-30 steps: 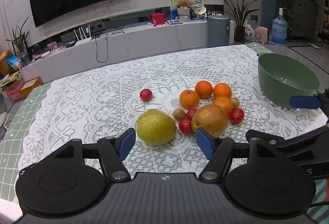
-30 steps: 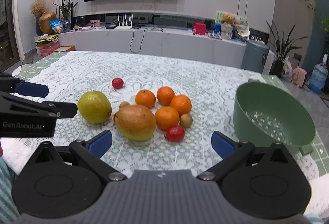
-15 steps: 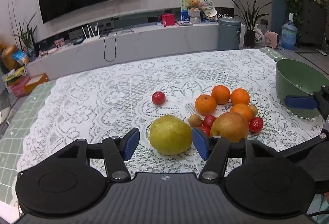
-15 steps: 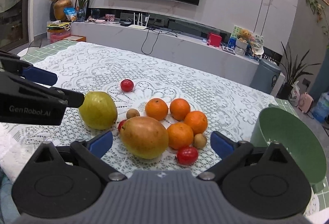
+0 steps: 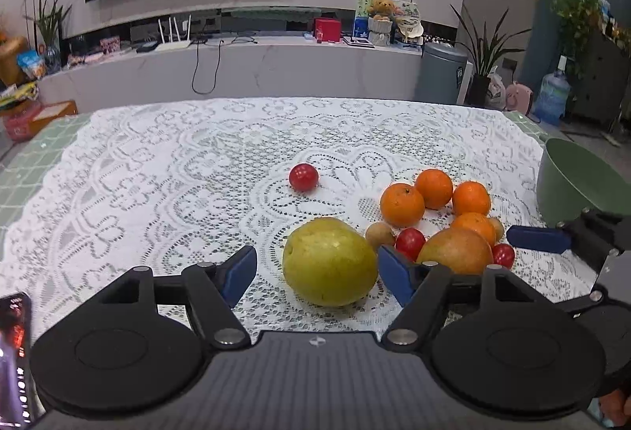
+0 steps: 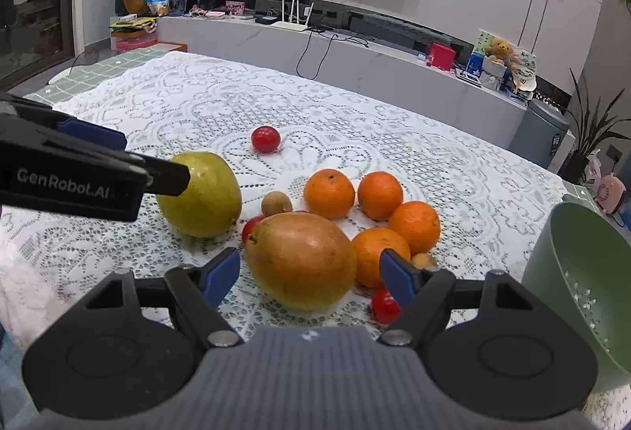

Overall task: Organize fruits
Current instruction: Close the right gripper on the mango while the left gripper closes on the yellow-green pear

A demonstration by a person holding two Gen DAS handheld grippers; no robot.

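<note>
On the lace tablecloth (image 5: 157, 193) lies a yellow-green pear-like fruit (image 5: 329, 260). It sits between the blue pads of my left gripper (image 5: 316, 276), whose jaws are opening and do not press on it. Beside it lies a big orange-brown mango (image 6: 301, 260), between the pads of my right gripper (image 6: 308, 277). That gripper's jaws are closing, with a small gap on each side. Behind the mango are several oranges (image 6: 329, 193), red cherry tomatoes (image 6: 266, 139) and small brown fruits (image 6: 276, 203). The left gripper's finger (image 6: 165, 175) reaches the pear (image 6: 205, 193) in the right wrist view.
A green colander bowl (image 6: 583, 272) stands at the table's right edge, also seen as the bowl (image 5: 572, 185) in the left wrist view. A phone (image 5: 14, 351) shows at the lower left. Beyond the table are a low white cabinet (image 5: 256, 63) and a wall television.
Both grippers have come forward and down towards the fruit. The pear now lies between the left pads and the mango between the right pads. The right jaws have narrowed.
</note>
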